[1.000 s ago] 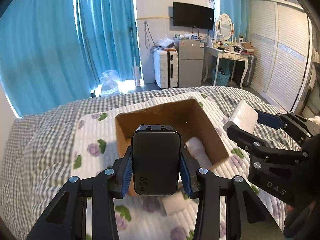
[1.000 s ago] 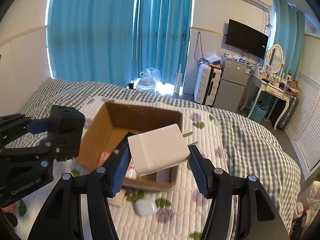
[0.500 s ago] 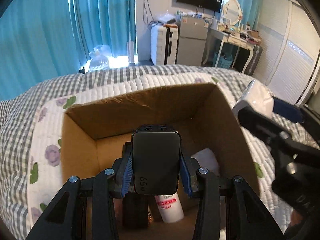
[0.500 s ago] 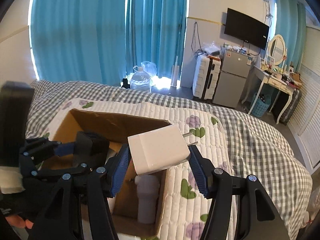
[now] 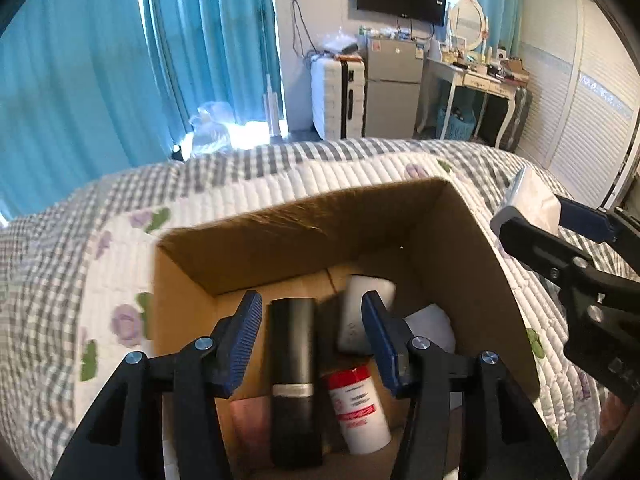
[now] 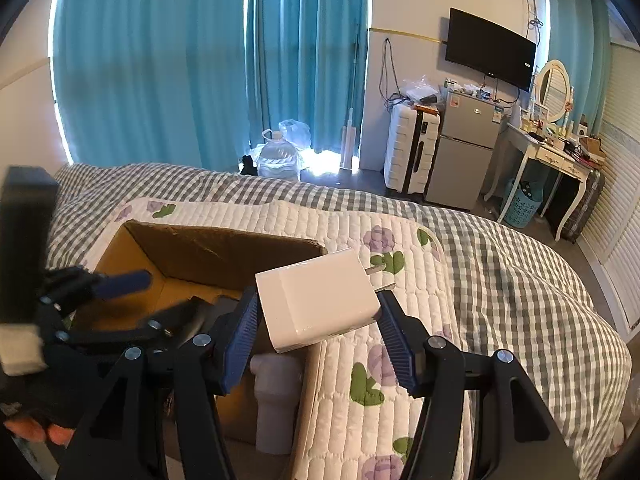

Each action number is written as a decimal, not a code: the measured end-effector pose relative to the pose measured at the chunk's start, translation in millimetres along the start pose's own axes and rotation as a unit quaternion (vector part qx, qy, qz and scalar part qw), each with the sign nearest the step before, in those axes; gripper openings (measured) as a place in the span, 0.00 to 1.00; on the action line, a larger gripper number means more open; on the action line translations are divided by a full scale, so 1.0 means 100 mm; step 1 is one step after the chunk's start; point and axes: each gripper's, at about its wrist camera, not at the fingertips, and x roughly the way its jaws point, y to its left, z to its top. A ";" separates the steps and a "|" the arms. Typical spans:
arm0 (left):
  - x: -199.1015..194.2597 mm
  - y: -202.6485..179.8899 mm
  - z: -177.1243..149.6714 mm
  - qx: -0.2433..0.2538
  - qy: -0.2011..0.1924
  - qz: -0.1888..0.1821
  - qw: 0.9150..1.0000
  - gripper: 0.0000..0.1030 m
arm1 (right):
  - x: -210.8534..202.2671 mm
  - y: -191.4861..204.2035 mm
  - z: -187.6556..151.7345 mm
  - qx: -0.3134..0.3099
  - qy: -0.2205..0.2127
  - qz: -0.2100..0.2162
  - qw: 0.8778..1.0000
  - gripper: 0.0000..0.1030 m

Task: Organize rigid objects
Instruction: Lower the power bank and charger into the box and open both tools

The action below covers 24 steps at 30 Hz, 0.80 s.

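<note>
An open cardboard box point(image 5: 320, 232) sits on the bed. My left gripper point(image 5: 312, 320) hangs over it with its jaws opening and nothing between the pads. The glossy dark charger point(image 5: 362, 308), blurred, is down inside the box just past the right finger. My right gripper point(image 6: 316, 312) is shut on a white plug charger point(image 6: 316, 300), prongs pointing away, above the box's right wall point(image 6: 308, 380). In the left wrist view, the right gripper point(image 5: 532, 208) and the white charger point(image 5: 528, 196) are beside the box's right rim.
Inside the box lie a black tube point(image 5: 292, 380), a red-labelled white bottle point(image 5: 356, 404), a pink item point(image 5: 248, 416) and a white bottle point(image 6: 276, 392). The box rests on a white floral quilt point(image 6: 400, 220) over a checked cover point(image 6: 520, 280). A suitcase point(image 6: 408, 152) stands beyond the bed.
The left jaws have spread and let go of the dark charger, which has dropped into the box. Both grippers came down and closer to the box. The right still holds the white charger.
</note>
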 end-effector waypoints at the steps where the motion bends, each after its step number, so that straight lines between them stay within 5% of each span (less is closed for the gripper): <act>1: -0.06 0.02 0.00 0.004 -0.005 0.002 1.000 0.53 | -0.03 0.01 0.00 -0.001 -0.001 0.000 1.000 0.57; 9: -0.48 0.37 -0.09 0.001 -0.028 0.017 0.999 0.53 | -0.09 0.34 0.01 -0.024 0.010 0.014 1.000 0.57; 17: -0.51 0.79 -0.17 -0.030 -0.028 0.038 0.998 0.53 | 0.54 0.95 -0.01 -0.043 0.081 0.055 0.994 0.57; 22: -0.41 0.94 -0.24 -0.040 -0.027 0.042 0.998 0.53 | 0.84 1.09 -0.04 -0.030 0.099 0.042 0.994 0.57; 24: -0.40 0.98 -0.30 -0.039 -0.026 0.040 0.998 0.53 | 0.83 1.08 -0.04 -0.025 0.093 0.037 0.995 0.68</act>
